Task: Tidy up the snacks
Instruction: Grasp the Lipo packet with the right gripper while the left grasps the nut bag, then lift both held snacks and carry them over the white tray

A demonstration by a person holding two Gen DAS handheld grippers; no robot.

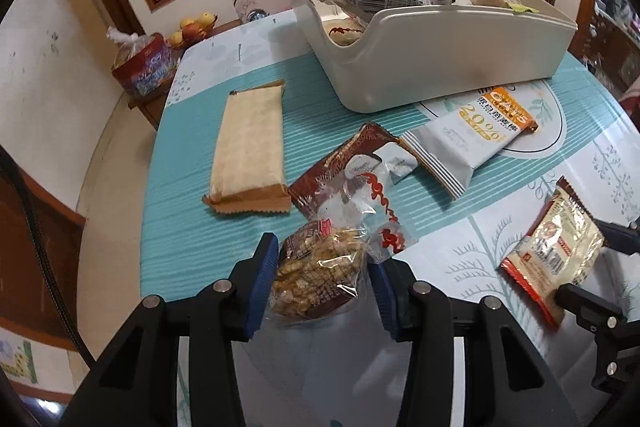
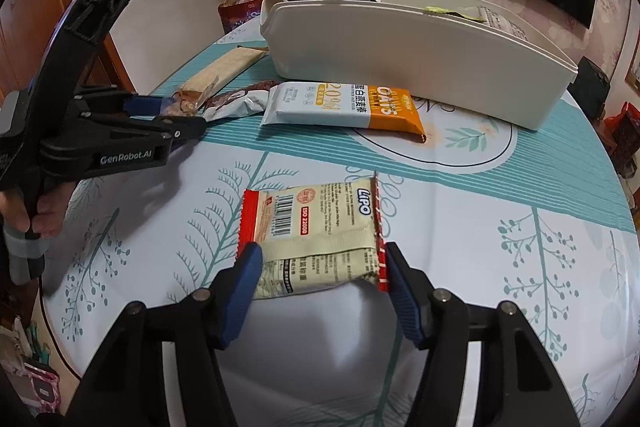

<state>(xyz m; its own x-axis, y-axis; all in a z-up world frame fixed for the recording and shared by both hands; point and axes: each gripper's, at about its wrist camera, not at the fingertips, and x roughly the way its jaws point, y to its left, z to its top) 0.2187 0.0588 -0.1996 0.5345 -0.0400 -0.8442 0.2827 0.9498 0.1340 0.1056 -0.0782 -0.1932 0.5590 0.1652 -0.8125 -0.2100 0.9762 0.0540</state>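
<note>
My left gripper [image 1: 322, 277] has its blue pads on both sides of a clear packet of peanut brittle [image 1: 316, 277], touching it. My right gripper [image 2: 322, 269] straddles a cream and red Lipo packet [image 2: 316, 227], pads at its two ends. The same packet shows in the left wrist view [image 1: 554, 253]. A white snack bin [image 1: 432, 55] holds several packets at the back. On the table lie a tan wafer bar [image 1: 250, 151], a brown and white packet [image 1: 352, 167] and an oat bar [image 1: 476, 135].
The round table has a teal and white cloth [image 2: 480, 227]. A bagged tin [image 1: 142, 67] and a fruit bowl [image 1: 194, 27] stand on a side stand beyond the far left edge. The left gripper body [image 2: 100, 139] shows at the left of the right wrist view.
</note>
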